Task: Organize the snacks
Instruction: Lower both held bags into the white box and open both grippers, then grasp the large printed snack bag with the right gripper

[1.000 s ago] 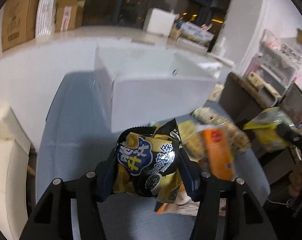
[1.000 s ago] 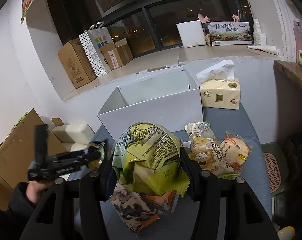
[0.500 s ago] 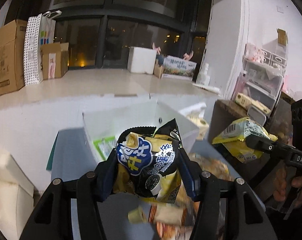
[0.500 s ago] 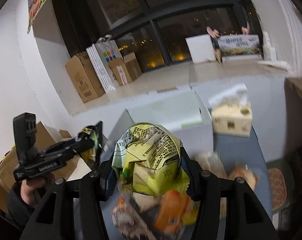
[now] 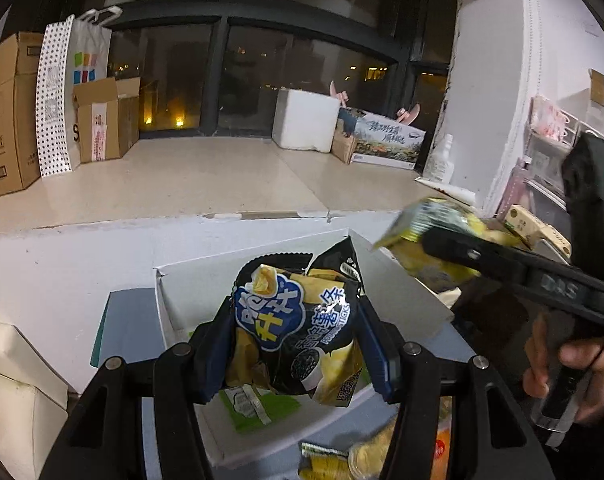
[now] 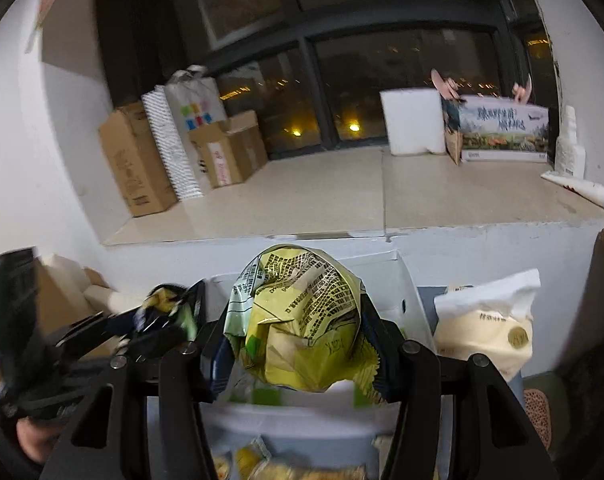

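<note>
My left gripper [image 5: 294, 340] is shut on a black and yellow snack bag with a blue label [image 5: 298, 328], held above the open white box [image 5: 170, 308]. A green packet [image 5: 258, 408] lies on the box floor. My right gripper [image 6: 298, 340] is shut on a crumpled yellow-green snack bag [image 6: 302, 320], over the same white box [image 6: 409, 292]. In the left wrist view the right gripper [image 5: 441, 236] comes in from the right with its yellow bag [image 5: 433, 216] over the box's right side. The right wrist view shows the left gripper [image 6: 170, 312], blurred, at the left.
Loose snacks [image 5: 341, 460] lie on the blue-grey table in front of the box. A tissue pack [image 6: 489, 332] stands right of the box. A white ledge behind holds cardboard boxes [image 5: 6, 120] and a foam box [image 5: 302, 120]. A person's hand [image 5: 557, 364] holds the right tool.
Both grippers rose and moved forward with their bags, from over the snack pile to above the open white box. The two have come closer together.
</note>
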Tool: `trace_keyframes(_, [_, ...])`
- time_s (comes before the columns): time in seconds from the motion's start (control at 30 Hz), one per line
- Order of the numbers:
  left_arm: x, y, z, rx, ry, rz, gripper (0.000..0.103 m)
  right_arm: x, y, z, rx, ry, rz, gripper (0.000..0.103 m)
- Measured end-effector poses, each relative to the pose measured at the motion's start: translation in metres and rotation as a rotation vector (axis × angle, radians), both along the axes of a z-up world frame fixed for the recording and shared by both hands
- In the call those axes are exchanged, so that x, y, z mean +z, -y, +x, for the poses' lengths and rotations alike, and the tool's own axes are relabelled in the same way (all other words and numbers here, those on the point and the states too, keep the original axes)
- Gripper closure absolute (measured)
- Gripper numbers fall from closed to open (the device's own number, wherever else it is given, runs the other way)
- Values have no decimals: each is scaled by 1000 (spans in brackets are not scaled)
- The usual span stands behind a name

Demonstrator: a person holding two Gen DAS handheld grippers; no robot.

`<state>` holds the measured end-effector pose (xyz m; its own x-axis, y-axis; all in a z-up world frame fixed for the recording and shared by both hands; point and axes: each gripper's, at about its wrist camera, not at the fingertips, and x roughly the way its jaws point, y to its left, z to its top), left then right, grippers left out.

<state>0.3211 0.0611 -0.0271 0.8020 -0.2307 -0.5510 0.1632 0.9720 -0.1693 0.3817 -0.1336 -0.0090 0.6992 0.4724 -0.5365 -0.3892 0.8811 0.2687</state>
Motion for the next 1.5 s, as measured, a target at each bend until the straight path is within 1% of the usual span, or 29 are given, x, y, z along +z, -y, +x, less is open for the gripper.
trace_keyframes(0.07, [-3,-1,9,21,-7,13,38,-5,-3,17,-7,-22,-2,44])
trace_keyframes(0.1, [-4,-2,14,34,-19,15,37,-8,-6,27,-16,-29,-20,44])
trace_keyframes(0.13, [-6,-4,19,34,-32,6,30,-10,-8,32,-20,-32,-34,44])
trace_keyframes(0.17, [-7,-6,22,42,-42,-2,18,-12,-10,37,-25,-33,-47,42])
trace_keyframes(0.2, [-9,-8,24,65,-50,-1,9,-14,-12,43,-26,-35,-49,39])
trace_keyframes(0.23, [-10,-9,25,86,-56,5,0,-15,-12,47,-20,-43,-42,29])
trace_keyframes(0.27, [-11,-10,26,98,-63,13,0,-17,-12,52,-11,-58,-33,9])
trace_keyframes(0.3, [-13,-11,28,95,-77,11,0,-20,-12,56,-6,-72,-25,1])
trace_keyframes(0.33, [-16,-12,29,88,-92,2,0,-21,-11,56,-25,-64,-27,0])
trace_keyframes(0.4, [-19,-15,28,90,-104,-15,0,-22,-7,51,-47,-38,-34,0])
trace_keyframes(0.53, [-24,-15,26,100,-117,-10,0,-23,-1,47,-39,-63,-25,0])
trace_keyframes(0.73, [-19,-7,14,86,-107,4,0,-24,9,36,-29,-71,16,0])
trace_keyframes(0.87, [-13,-4,-5,74,-92,10,0,-21,17,15,-14,-52,47,0])
trace_keyframes(1.13, [-10,2,-54,45,-62,19,0,-5,37,-52,37,11,101,0])
trace_keyframes(1.2, [-12,3,-70,31,-57,12,0,-4,45,-72,45,24,125,0])
trace_keyframes(1.3, [-14,7,-93,39,-44,20,0,-5,55,-102,44,53,148,0])
trace_keyframes(1.37, [-17,7,-109,34,-36,0,0,-7,61,-121,44,62,144,0])
trace_keyframes(1.43, [-22,8,-124,32,-47,-36,0,-10,66,-135,40,65,143,0])
trace_keyframes(1.5, [-27,11,-140,19,-56,-62,0,-18,73,-152,31,51,154,0])
